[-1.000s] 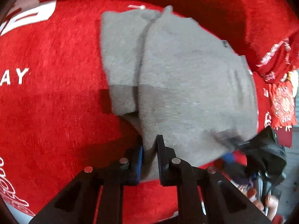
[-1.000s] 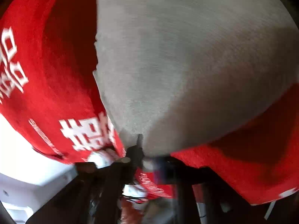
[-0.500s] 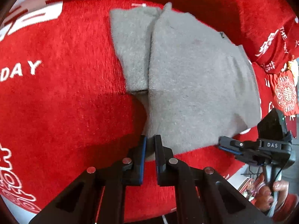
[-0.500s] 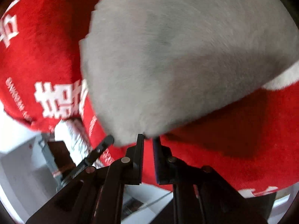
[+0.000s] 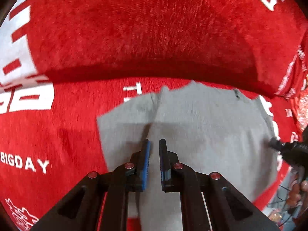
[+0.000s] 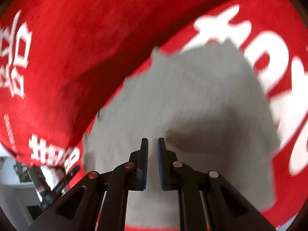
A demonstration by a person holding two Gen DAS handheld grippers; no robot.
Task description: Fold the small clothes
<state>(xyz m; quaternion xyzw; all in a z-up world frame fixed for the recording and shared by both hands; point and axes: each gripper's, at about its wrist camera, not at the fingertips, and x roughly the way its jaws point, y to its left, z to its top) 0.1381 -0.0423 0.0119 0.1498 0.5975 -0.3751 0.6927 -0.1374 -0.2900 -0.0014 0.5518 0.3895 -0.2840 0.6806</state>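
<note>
A grey knit garment point(image 5: 202, 119) lies folded flat on the red plush sofa seat; it also fills the middle of the right wrist view point(image 6: 192, 100). My left gripper point(image 5: 154, 143) hovers over its near left part with the jaws a small gap apart and nothing between them. My right gripper point(image 6: 153, 141) hovers over the garment's near right part, jaws likewise a small gap apart and empty. The right gripper's tip also shows at the right edge of the left wrist view point(image 5: 284, 148).
The red sofa backrest point(image 5: 144, 28) with white lettering rises just behind the garment. The seat cover point(image 5: 38, 134) has white print. The sofa's edge and room floor point(image 6: 17, 188) show at the lower left of the right wrist view.
Both grippers have let go of the garment's near edge and moved forward over it. The garment now lies flat, folded over itself on the seat.
</note>
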